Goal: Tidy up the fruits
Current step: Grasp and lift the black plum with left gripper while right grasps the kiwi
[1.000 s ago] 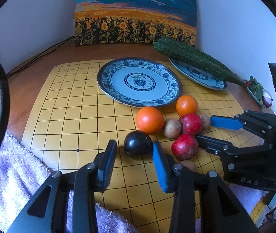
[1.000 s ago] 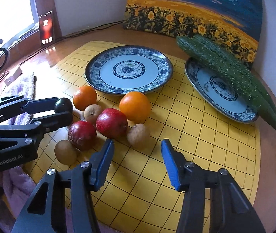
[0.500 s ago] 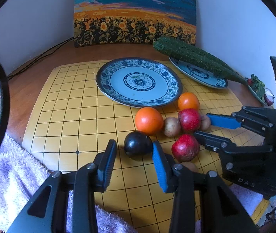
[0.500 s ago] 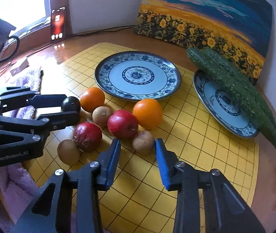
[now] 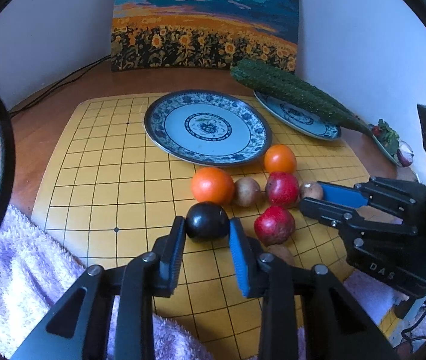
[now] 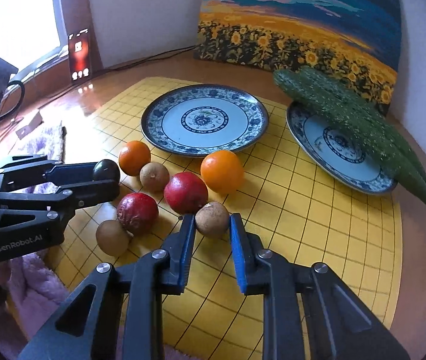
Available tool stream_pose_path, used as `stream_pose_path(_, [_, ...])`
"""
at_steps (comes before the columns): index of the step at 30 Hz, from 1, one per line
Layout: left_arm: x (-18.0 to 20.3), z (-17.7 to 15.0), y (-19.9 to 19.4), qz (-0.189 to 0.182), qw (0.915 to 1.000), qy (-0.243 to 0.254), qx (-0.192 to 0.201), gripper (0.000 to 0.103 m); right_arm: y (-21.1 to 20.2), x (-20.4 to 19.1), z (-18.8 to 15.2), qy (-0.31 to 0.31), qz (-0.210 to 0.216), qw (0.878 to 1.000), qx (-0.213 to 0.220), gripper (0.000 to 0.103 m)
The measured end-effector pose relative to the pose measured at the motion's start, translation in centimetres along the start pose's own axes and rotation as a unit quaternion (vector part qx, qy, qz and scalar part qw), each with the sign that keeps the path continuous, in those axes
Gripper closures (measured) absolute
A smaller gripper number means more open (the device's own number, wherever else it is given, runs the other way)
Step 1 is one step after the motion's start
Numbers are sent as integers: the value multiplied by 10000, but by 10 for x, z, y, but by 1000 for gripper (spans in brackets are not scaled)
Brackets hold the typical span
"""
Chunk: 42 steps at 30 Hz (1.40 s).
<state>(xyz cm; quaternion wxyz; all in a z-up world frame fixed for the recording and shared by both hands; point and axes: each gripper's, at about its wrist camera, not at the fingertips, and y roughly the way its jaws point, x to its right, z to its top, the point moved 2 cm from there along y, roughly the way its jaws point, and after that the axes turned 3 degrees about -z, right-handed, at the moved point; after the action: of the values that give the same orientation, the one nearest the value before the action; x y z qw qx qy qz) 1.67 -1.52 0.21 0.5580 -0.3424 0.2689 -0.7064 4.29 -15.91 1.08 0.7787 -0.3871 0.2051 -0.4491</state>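
A: Why do both grippers sit so low over the yellow board?

B: Each one takes its own fruit. The left gripper has the dark plum between its pads; the jaws are closing and the pads seem to touch both sides of it. The plum rests on the board, just in front of an orange.

A: And the right gripper?

B: It has come to its narrow position around a small brown fruit. The jaws pinch it from left and right. This fruit lies at the near edge of the pile, touching a red fruit.

A: Why these two fruits first?

B: I think because they are on the outside of the group, so the fingers can go around them without pushing the others.

A: Where should they go?

B: Probably on the empty blue-patterned plate behind the pile. The second plate already carries a long green vegetable, so it looks reserved for vegetables.

A: Any risk?

B: The fruits are round and smooth, so one may roll out if the hold is off-centre.
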Motion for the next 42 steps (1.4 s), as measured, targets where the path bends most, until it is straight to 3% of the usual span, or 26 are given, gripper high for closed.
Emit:
stream_pose_path(11, [0,14,-22,-32,10000,-17,78,73,-14,3,-6,390,170,9990,105,78])
stream_pose_path(19, [0,43,-31,-13,9997,133,211,73,-27,6,15,449,133,9984,323,78])
stream_pose_path(33, [-1,86,-5,-78,9997,180,166,73,-7,15,60,519,130,9978,397,78])
stream_pose_path(42, [-12,108,34,30,10000,80,9,73,22,16,79,701,189,9969,293,78])
